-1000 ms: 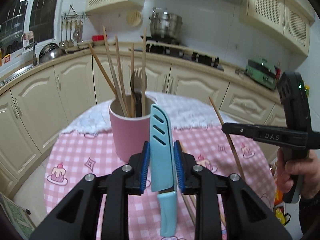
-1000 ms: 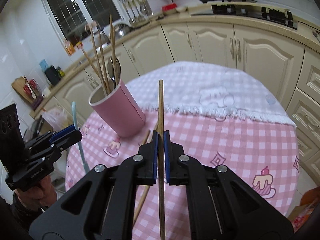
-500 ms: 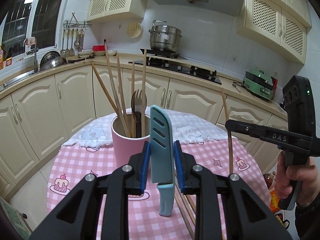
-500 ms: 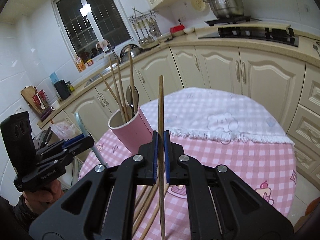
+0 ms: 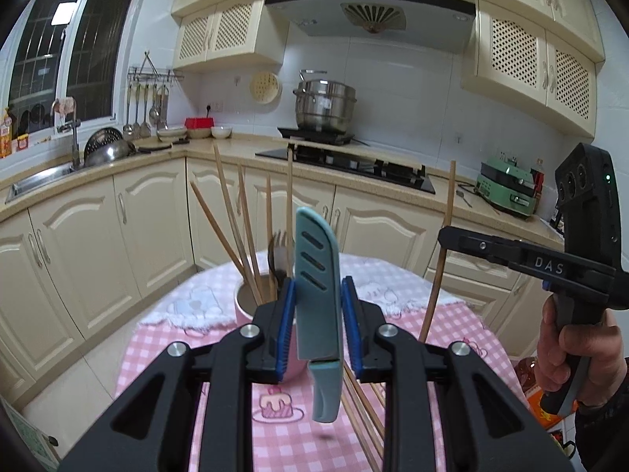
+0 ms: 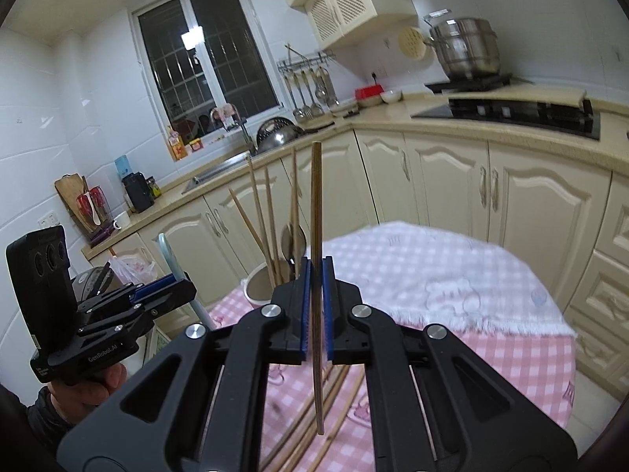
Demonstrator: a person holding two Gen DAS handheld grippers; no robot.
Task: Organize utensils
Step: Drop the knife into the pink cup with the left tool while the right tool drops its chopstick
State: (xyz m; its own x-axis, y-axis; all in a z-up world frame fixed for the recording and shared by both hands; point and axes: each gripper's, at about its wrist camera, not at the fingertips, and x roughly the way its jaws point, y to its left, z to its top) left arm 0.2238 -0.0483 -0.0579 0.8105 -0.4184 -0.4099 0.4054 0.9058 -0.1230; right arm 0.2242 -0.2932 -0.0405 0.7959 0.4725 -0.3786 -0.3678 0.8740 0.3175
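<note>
My left gripper point(image 5: 317, 316) is shut on a light blue knife point(image 5: 316, 279), blade up and handle hanging down, just in front of and above the pink cup point(image 5: 245, 306). The cup holds several wooden chopsticks point(image 5: 240, 228) and a fork point(image 5: 279, 251). My right gripper point(image 6: 315, 306) is shut on one wooden chopstick point(image 6: 316, 212), held upright, above the table to the right of the cup point(image 6: 257, 287). The right gripper also shows in the left wrist view point(image 5: 446, 238), the left gripper in the right wrist view point(image 6: 173, 295). More chopsticks point(image 6: 314, 424) lie on the tablecloth.
The round table has a pink checked cloth point(image 5: 464, 326) with a white towel point(image 6: 432, 267) at its far side. Kitchen cabinets point(image 5: 98, 244), a sink counter and a stove point(image 5: 346, 157) ring the table.
Both grippers have risen with their loads and tilted up, so the cup now sits lower and partly behind the fingers. The chopstick has turned more upright.
</note>
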